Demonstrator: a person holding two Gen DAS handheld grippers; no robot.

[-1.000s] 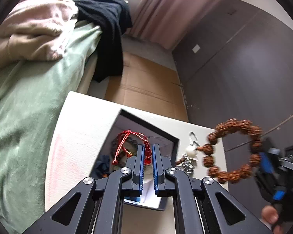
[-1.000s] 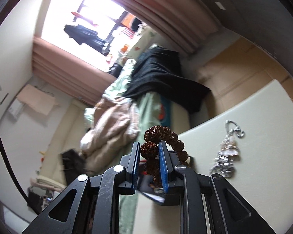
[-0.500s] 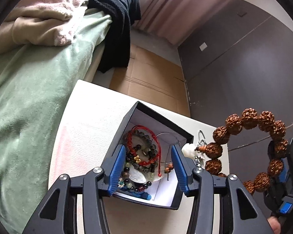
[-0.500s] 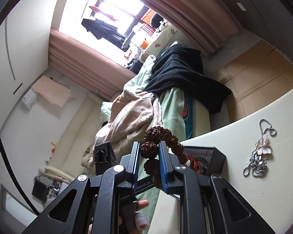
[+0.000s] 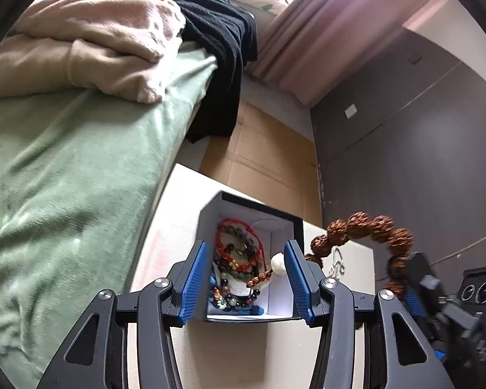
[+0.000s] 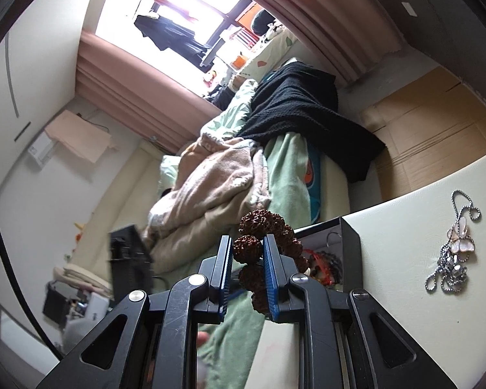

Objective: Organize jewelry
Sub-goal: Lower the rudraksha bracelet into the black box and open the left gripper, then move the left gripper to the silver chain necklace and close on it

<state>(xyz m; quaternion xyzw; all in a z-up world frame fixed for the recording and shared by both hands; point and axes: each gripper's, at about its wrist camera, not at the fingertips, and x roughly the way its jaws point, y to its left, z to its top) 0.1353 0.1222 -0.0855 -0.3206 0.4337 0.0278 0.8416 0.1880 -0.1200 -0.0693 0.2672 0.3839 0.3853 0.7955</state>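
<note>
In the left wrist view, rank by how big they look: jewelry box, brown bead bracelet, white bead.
1. Jewelry box
2. Brown bead bracelet, held by the right gripper; it hangs nearer the camera, so this gap is unsure
3. White bead, clearly smallest

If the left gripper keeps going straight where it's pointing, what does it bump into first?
Probably the open jewelry box: the left gripper is open and aims at the bracelets piled inside. Depth is hard to judge.

Daylight floods in from the window [image 6: 207, 9] ahead of me, blown out to white glare. Both my fisheye views bend hard and go black at the rims. The rough brown bead bracelet [image 5: 363, 227] looks motion-blurred at right.
</note>
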